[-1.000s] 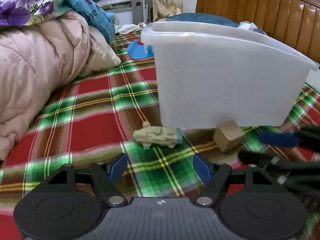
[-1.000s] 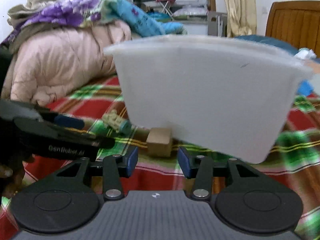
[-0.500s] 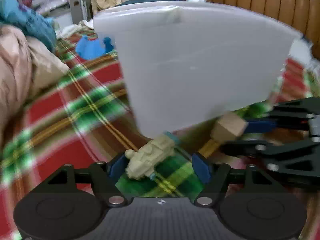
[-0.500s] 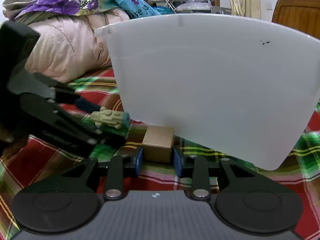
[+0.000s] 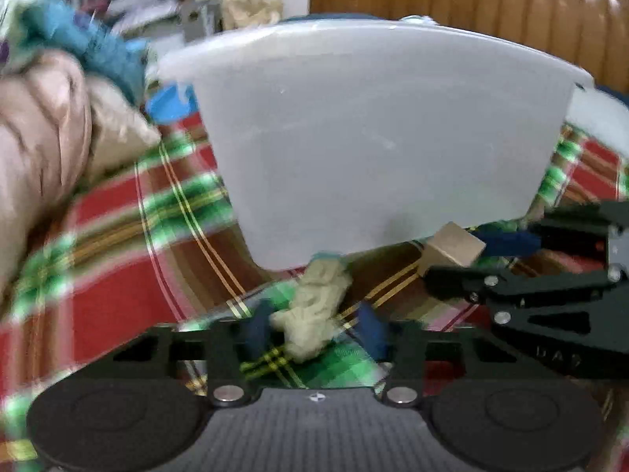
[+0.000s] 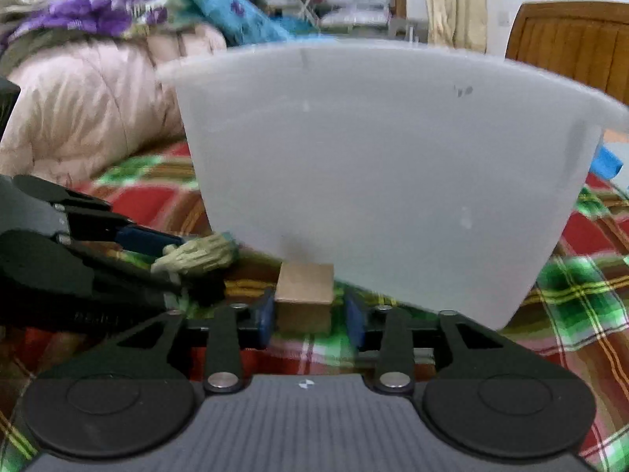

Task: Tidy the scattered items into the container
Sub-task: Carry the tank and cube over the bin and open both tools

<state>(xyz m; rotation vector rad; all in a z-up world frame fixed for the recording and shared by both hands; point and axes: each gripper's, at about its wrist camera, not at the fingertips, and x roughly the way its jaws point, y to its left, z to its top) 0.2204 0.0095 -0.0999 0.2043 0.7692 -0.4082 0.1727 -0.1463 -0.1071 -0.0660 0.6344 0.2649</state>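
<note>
A big translucent white container stands on the plaid bedsheet. A beige toy tank lies at its foot, lengthwise between the blue pads of my left gripper. Those jaws are closing and the pads meet its sides. To the tank's right is a small wooden block. My right gripper has its jaws closing on the block, pads against it. Both views are motion-blurred.
A pink quilt is heaped at the left under a blue and purple floral cover. A blue toy lies behind the container's left corner. The wooden headboard rises behind. Another blue item shows at the far right.
My left gripper moved forward and down over the tank and its jaws narrowed from wide; the tank turned lengthwise. The right jaws narrowed onto the block.
</note>
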